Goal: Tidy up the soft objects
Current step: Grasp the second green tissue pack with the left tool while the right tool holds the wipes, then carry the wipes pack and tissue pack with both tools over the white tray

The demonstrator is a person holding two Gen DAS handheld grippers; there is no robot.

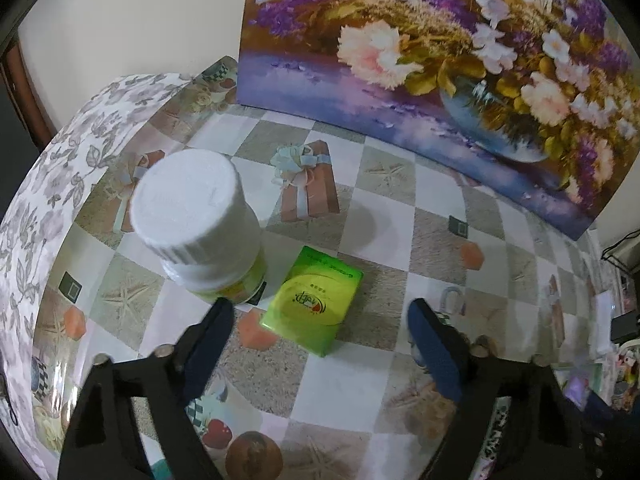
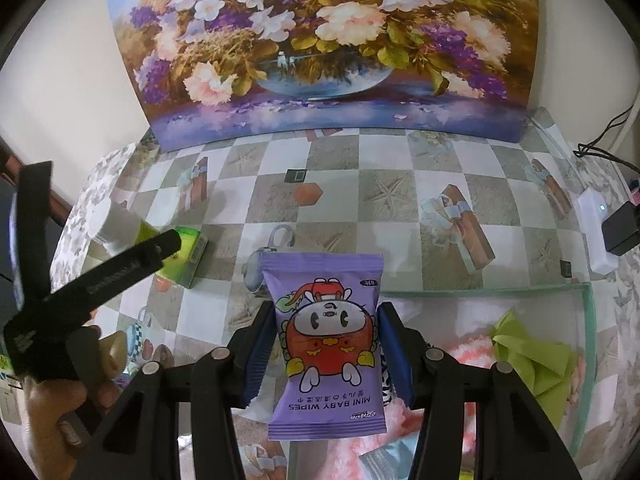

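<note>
Right gripper (image 2: 326,346): its blue pads pinch the purple pack of mini baby wipes (image 2: 325,344) by both side edges, the pack held flat above the table.
Step in hand: judged as carrying the wipes to the clear glass-walled bin (image 2: 586,344) just right of the pack; keep the squeeze light so the pouch does not buckle, and let go only once it is over the bin.
Bin contents: pink fluffy fabric (image 2: 472,350) and a crumpled lime-green cloth (image 2: 532,356).
Left gripper (image 1: 320,322): fingers spread wide with nothing between them, poised over the green carton (image 1: 316,304) left of the wipes pack.
Carton: small, glossy, hard-edged, lying flat.
Bottle (image 1: 200,224): beside the carton, upright, with a ribbed white cap.
Tablecloth (image 1: 400,208): shiny checked vinyl.
Flower painting (image 2: 320,48): farthest back, propped at the wall.
</note>
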